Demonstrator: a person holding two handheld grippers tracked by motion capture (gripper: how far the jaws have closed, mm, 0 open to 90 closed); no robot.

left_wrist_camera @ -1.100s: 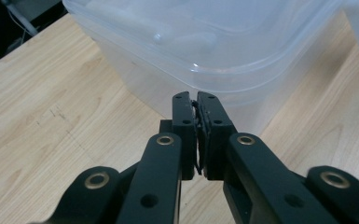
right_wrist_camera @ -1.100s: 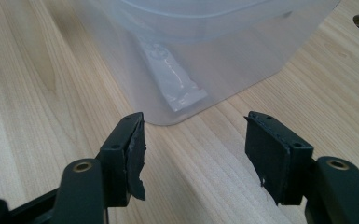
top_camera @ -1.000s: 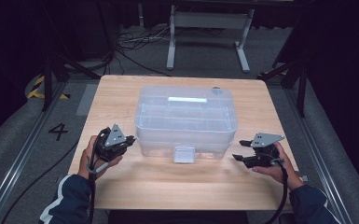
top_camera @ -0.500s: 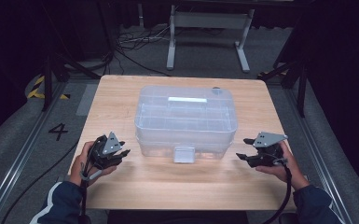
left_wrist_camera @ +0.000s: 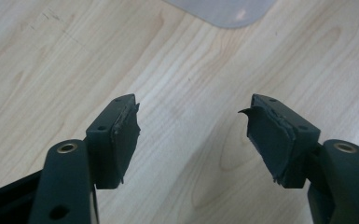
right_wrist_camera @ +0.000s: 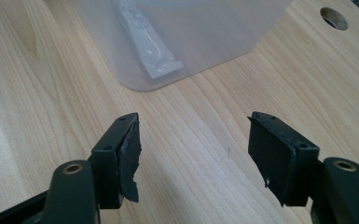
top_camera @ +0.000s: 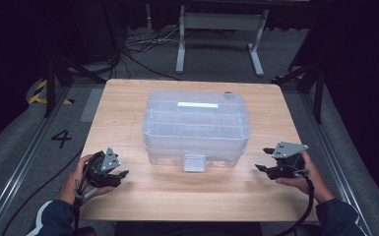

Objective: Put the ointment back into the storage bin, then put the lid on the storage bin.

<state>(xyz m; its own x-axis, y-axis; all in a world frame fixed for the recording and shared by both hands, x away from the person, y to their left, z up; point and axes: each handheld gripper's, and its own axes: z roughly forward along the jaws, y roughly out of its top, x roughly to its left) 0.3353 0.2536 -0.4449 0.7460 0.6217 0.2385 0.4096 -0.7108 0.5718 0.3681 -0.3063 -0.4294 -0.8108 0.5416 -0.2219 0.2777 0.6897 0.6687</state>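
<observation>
A clear plastic storage box [top_camera: 196,125] with a lid and a front latch [top_camera: 194,162] stands in the middle of the wooden table [top_camera: 187,194]. My left gripper [top_camera: 120,178] rests low at the front left, clear of the box, jaws open over bare wood [left_wrist_camera: 191,126]. A corner of the box [left_wrist_camera: 224,9] shows at the top of the left gripper view. My right gripper [top_camera: 261,168] sits at the front right, also open and empty [right_wrist_camera: 193,140], pointing toward the box's corner [right_wrist_camera: 168,46].
A round hole [right_wrist_camera: 334,17] is cut in the tabletop near the box's far right corner [top_camera: 228,96]. A metal stand [top_camera: 220,34] and cables lie on the floor behind the table. A floor marking "4" [top_camera: 61,138] lies left of the table.
My left gripper has drawn back from the box's left side toward the table's front left. My right gripper shifted slightly back as well. Both stay open.
</observation>
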